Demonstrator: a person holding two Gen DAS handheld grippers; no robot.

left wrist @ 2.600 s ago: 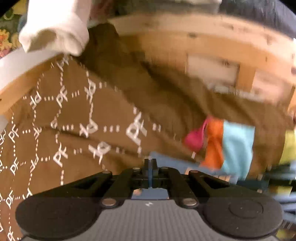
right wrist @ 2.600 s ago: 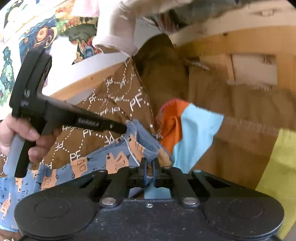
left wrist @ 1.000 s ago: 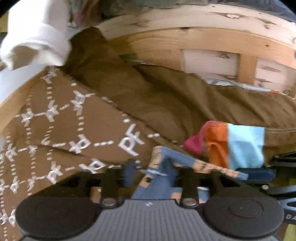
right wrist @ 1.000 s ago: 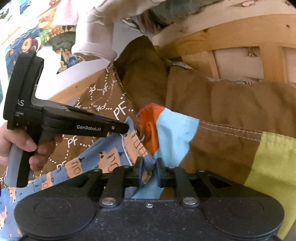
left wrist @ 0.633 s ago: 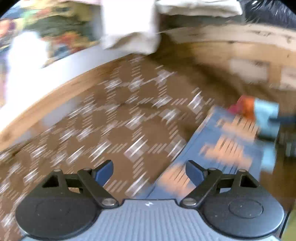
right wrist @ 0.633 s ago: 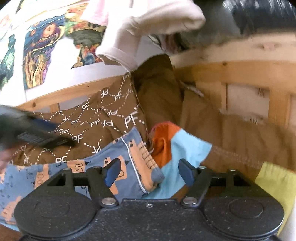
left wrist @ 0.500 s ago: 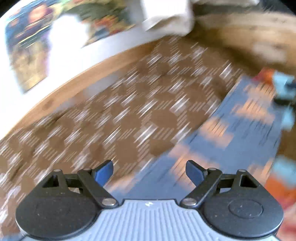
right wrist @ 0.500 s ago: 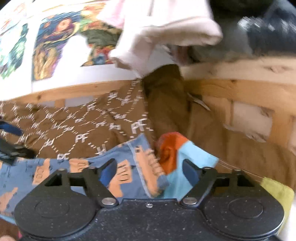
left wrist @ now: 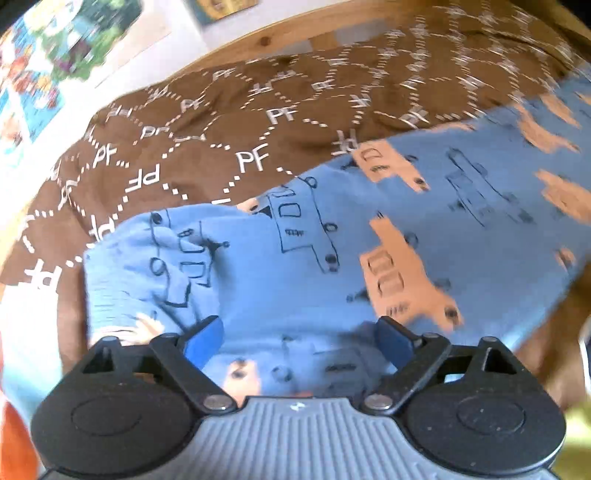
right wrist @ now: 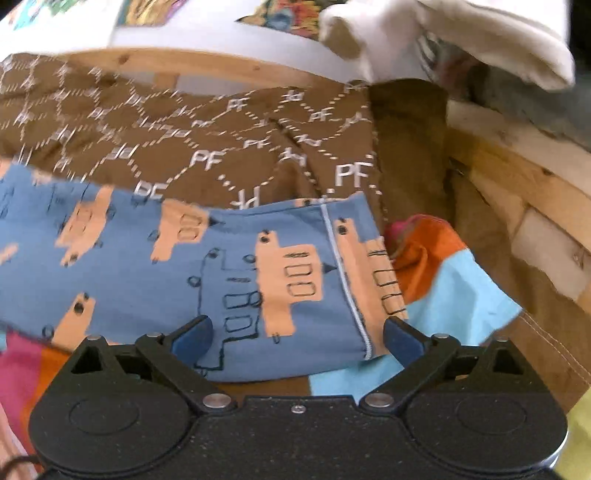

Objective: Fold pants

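Note:
The blue pants [left wrist: 369, 236] with orange and outlined truck prints lie spread on a brown blanket [left wrist: 207, 122] with white PF lettering. In the left wrist view my left gripper [left wrist: 297, 338] is open just above the bunched waistband end [left wrist: 147, 266]. In the right wrist view my right gripper [right wrist: 297, 338] is open over the cuff end of the pants [right wrist: 258, 280], holding nothing. The hemmed cuff edge [right wrist: 347, 288] lies between the fingers.
A patchwork cloth of orange, light blue and pink [right wrist: 454, 280] lies under the cuff end. A wooden bed frame [right wrist: 524, 192] runs along the right and back. A white garment [right wrist: 443, 33] hangs over the rail. Posters [left wrist: 55, 48] hang on the wall.
Both grippers were shut on the pants' cuff end, then opened and let go. The left gripper swung left along the pants to the waistband end. The right pulled back slightly.

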